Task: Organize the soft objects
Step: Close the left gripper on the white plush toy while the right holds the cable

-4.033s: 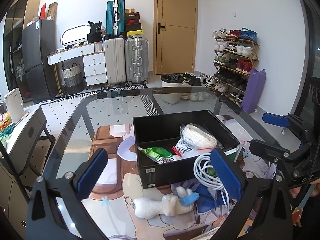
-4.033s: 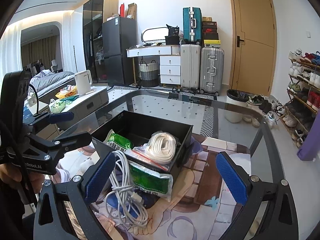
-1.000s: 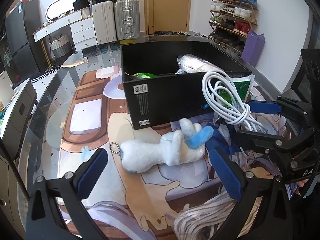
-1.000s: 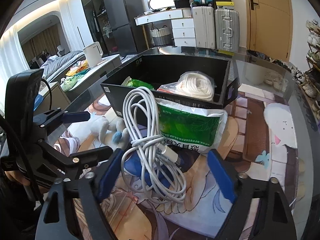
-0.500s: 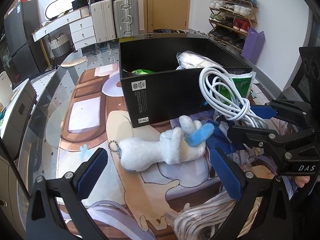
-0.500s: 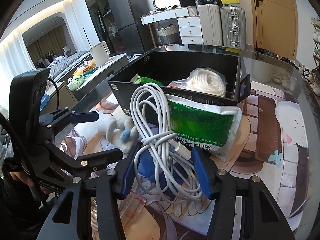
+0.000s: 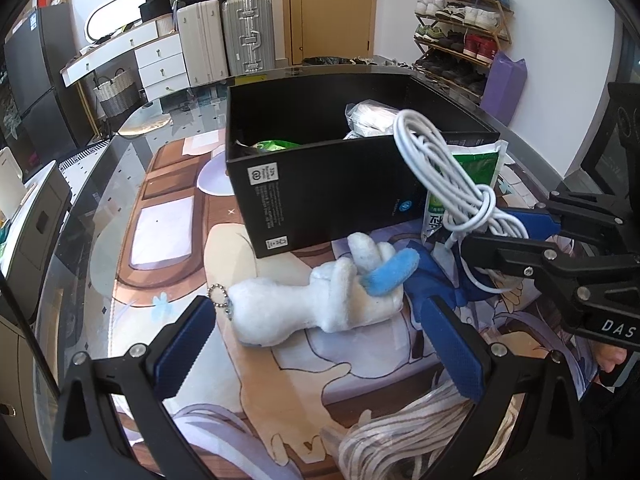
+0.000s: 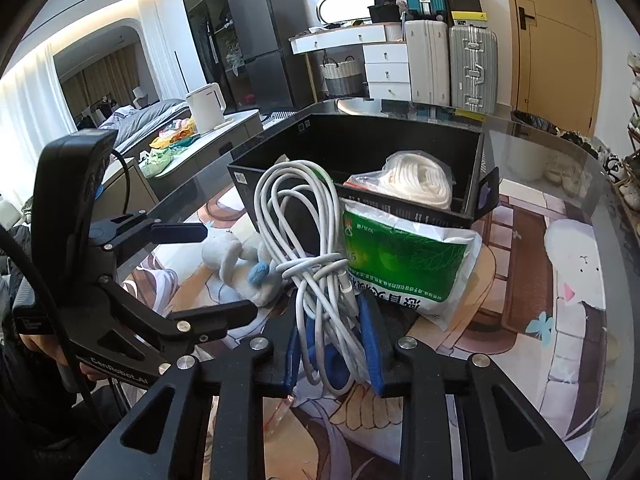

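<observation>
Right now my left claw [image 7: 316, 344] hangs spread over the plush toy [image 7: 320, 300], which lies on the counter [image 7: 120, 184] just in front of the black box [image 7: 320, 188]. My right claw [image 8: 334, 344] has just been closing and now pinches the white cable bundle [image 8: 304, 236] right of the plush, leaning on the box front. Next: lift straight, clear the wall and tissue pack [image 8: 404, 260], drop inside. Cable: floppy loops, knotted mid-bundle.

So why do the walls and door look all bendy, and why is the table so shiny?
Both wrist views come through a fisheye lens, so straight edges curve toward the dark round border. In the left wrist view the yellow wooden door bows slightly; in the right wrist view the round glass table mirrors the bright room, and the coiled white cable looks sharp.
</observation>
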The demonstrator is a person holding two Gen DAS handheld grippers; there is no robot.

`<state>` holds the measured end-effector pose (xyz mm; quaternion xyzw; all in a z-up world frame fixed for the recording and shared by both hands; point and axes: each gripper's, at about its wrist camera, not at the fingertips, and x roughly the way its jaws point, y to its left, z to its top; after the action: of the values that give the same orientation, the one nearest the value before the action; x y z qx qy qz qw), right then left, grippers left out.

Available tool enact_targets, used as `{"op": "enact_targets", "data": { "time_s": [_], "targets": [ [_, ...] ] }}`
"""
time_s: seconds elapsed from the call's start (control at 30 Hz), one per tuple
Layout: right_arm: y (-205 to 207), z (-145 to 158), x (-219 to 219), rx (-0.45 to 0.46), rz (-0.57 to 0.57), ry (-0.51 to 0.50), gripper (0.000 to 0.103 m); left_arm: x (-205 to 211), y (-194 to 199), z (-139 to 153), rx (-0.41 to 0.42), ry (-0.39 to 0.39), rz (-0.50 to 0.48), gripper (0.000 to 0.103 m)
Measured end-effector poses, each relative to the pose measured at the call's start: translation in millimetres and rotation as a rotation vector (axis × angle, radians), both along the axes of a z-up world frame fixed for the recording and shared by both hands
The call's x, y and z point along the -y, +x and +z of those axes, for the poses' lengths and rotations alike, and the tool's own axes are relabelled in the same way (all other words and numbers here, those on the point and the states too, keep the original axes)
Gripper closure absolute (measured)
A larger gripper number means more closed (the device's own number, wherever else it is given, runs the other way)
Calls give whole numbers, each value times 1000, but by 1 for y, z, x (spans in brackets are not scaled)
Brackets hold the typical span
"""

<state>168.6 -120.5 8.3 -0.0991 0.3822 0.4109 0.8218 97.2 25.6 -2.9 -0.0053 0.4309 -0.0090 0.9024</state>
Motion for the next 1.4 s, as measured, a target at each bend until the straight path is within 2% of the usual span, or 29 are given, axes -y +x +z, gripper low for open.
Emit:
{"op": "enact_targets", "data": {
  "time_s": [0.63, 0.83, 1.0, 1.4],
  "targets": [
    [0, 7, 8, 13, -8, 20, 77, -1, 16, -14, -76, 11, 49, 0],
    [0, 7, 9, 13, -9, 21, 77, 2, 15, -14, -66, 31, 41, 1],
    [0, 8, 9, 15, -10, 22, 77, 5, 12, -12, -50, 39, 35, 9],
    [0, 12, 13, 23, -15, 33, 77, 9, 6, -4, -2, 66, 17, 10]
  ]
}}
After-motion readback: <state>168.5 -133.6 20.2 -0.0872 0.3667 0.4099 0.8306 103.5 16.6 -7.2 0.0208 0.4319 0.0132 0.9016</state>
